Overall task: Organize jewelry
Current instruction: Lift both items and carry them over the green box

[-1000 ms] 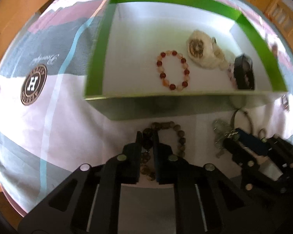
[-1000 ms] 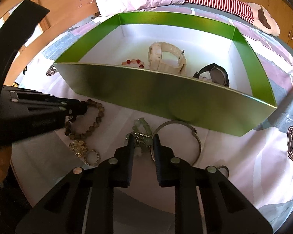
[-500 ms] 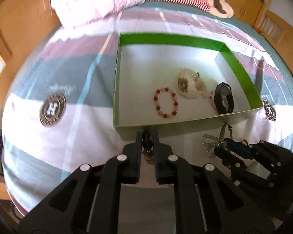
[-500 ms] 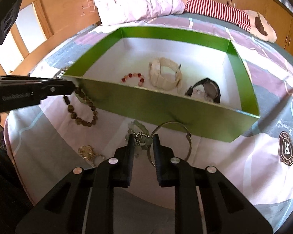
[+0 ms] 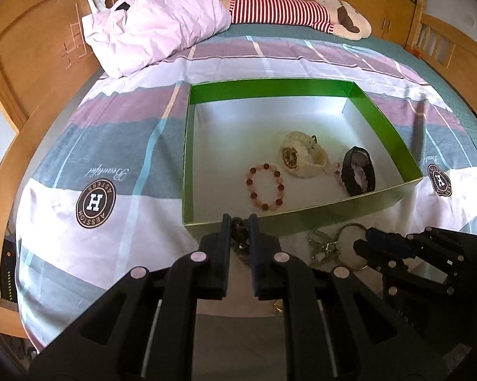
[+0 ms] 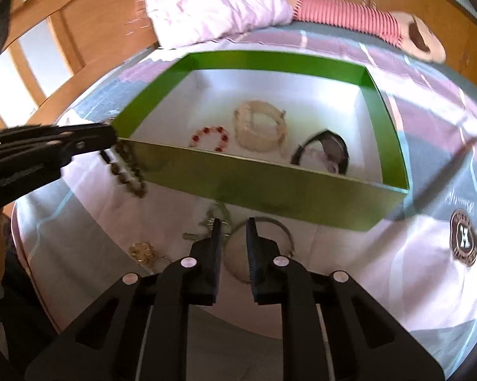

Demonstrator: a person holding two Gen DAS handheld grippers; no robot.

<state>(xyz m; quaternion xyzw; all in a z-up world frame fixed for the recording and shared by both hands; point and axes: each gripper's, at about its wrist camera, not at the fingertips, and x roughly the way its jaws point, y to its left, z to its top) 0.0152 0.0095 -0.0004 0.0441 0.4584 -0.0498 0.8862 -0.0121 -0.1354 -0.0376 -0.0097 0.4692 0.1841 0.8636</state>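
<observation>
Your left gripper [image 5: 239,226] jaws pinch the brown bead bracelet [image 6: 127,171], hanging at nine o'clock of the green box [image 6: 270,187]; your right gripper [image 6: 233,231] jaws look nearly closed, perhaps empty.

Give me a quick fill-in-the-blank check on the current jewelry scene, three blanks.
1. The left tool is shut on the dark ____ bracelet.
2. The red bead bracelet lies inside the ____ box.
3. The metal bangle lies on the ____, outside the box, beneath the right tool.

Missing words: beaded; green; bedsheet
</observation>
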